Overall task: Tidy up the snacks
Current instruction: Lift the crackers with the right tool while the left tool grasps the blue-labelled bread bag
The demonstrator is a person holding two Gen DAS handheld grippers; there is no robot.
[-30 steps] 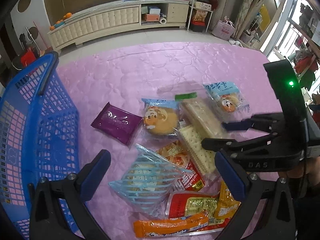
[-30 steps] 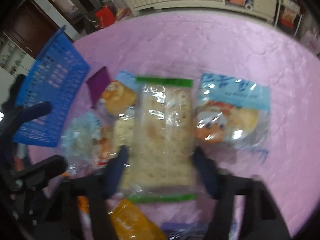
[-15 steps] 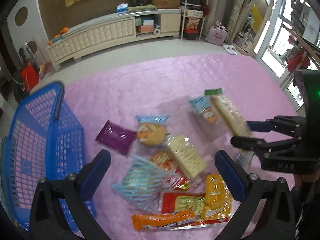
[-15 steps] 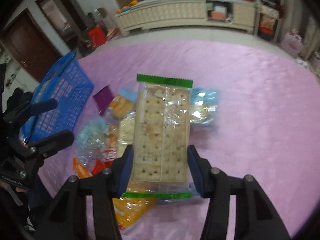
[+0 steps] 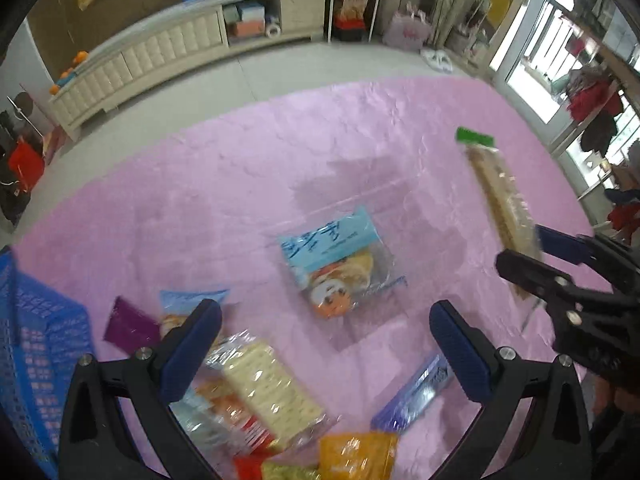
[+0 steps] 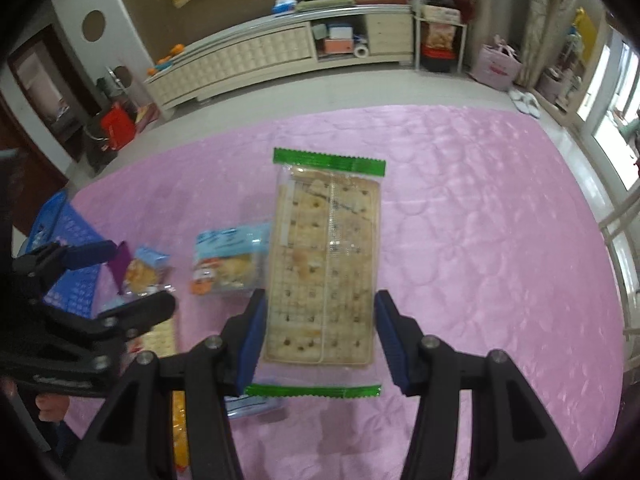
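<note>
Pink quilted cloth (image 5: 248,168) fills my left wrist view, with a cream sideboard (image 5: 160,56) across the upper frame. My left gripper (image 5: 325,346) hangs wide open and empty above a blue-labelled bun packet (image 5: 340,260); a second cracker pack (image 5: 272,396) lies lower left, and the blue basket (image 5: 36,356) sits at the left edge. At the right edge my right gripper (image 5: 534,250) lifts its cracker packet (image 5: 502,200).

From the right wrist view, that green-edged packet (image 6: 324,272) is clamped between both pads, clear of the cloth. I judge this the carry step; next I'd swing toward the basket (image 6: 68,236) at left and release.
</note>
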